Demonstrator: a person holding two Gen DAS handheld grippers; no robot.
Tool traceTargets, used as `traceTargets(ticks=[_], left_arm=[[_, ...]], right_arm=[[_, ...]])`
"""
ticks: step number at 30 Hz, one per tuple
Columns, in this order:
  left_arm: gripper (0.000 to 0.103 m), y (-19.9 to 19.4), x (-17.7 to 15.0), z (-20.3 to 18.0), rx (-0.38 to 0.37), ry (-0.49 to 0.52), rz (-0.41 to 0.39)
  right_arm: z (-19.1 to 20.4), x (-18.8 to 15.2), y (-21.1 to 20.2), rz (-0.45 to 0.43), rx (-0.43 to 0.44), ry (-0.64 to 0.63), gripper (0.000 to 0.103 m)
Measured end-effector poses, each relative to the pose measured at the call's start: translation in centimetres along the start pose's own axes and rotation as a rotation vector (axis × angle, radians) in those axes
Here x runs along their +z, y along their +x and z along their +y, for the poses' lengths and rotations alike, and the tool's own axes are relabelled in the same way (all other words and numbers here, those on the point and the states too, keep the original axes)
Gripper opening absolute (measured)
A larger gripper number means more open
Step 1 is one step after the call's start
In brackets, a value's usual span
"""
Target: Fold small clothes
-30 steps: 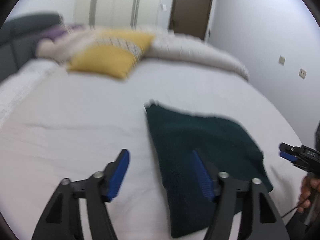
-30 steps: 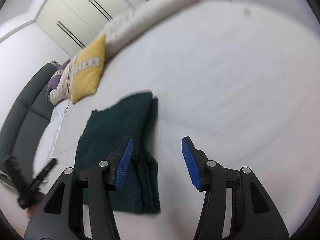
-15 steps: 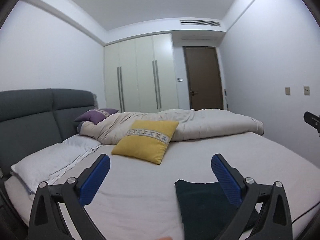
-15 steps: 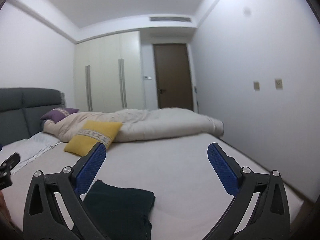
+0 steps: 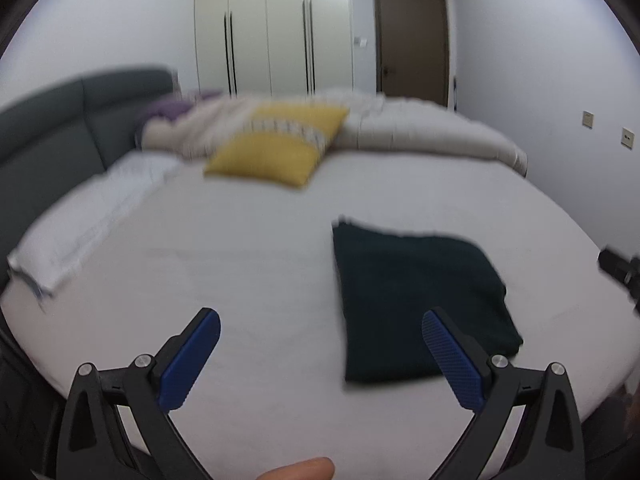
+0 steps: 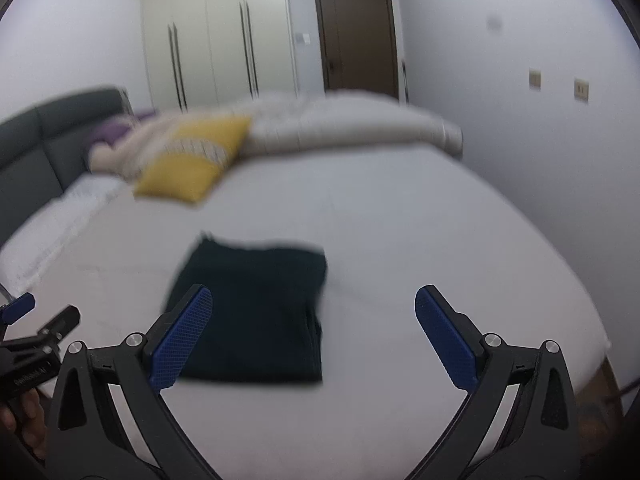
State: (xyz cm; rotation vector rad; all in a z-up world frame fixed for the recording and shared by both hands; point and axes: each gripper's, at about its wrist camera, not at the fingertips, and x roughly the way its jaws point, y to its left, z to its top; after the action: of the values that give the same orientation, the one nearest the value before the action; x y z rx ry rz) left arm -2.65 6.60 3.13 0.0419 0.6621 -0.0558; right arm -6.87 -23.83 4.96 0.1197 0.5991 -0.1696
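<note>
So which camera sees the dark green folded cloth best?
The right wrist view. There the dark green folded cloth lies nearly central on the bed, with its stacked layers showing along one edge. In the left wrist view the cloth sits off to the right, and a tool finger covers its near corner.

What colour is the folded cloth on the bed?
Very dark green folded cloth, seen best from the left wrist view.

I see my left gripper (image 5: 320, 344) spread wide and empty above the white bed (image 5: 248, 264), the folded dark green garment (image 5: 416, 300) lying flat just beyond its right finger
</note>
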Motion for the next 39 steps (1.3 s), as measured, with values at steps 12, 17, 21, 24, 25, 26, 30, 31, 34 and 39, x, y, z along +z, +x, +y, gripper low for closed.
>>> traceTargets(ticks=[12,17,21,24,25,26,30,31,34,39], left_arm=[[0.103,3.3,-4.3,-0.5,-0.013,-0.029,0.147],[0.103,3.7,-4.5,0.0,-0.021,-0.033,0.159],[0.103,3.9,-4.8,0.1,-0.024,-0.035,0.167],[0.103,3.9,-4.8,0.2,-0.023,-0.036,0.168],[0.103,3.9,-4.9,0.2,-0.022,-0.036,0.167],[0.103,3.9,-4.9,0.3,-0.022,-0.037,0.168],[0.103,4.0,-4.9,0.4,-0.024,-0.036,0.169],[0.103,4.0,-4.9,0.3,-0.025,-0.035,0.169],[0.103,3.9,-5.1,0.3,-0.026,-0.033,0.167],[0.103,3.9,-5.2,0.3,-0.027,-0.035,0.169]], right_arm=[[1.0,-6.3,8.4,0.209,-0.031,-0.035,0.103],[1.5,-7.0,9.5,0.233,-0.022,-0.057,0.103],[2.1,-6.9,8.5,0.240,-0.013,-0.077,0.103],[2.3,-6.8,8.0,0.242,-0.011,-0.086,0.103],[2.3,-6.7,7.9,0.244,-0.010,-0.087,0.103],[2.4,-6.7,7.9,0.245,-0.011,-0.087,0.103],[2.7,-6.9,7.9,0.253,-0.009,-0.090,0.103],[2.8,-6.8,7.9,0.255,-0.008,-0.090,0.103],[2.8,-6.8,8.0,0.258,-0.006,-0.091,0.103],[3.0,-7.0,8.2,0.266,-0.006,-0.093,0.103]])
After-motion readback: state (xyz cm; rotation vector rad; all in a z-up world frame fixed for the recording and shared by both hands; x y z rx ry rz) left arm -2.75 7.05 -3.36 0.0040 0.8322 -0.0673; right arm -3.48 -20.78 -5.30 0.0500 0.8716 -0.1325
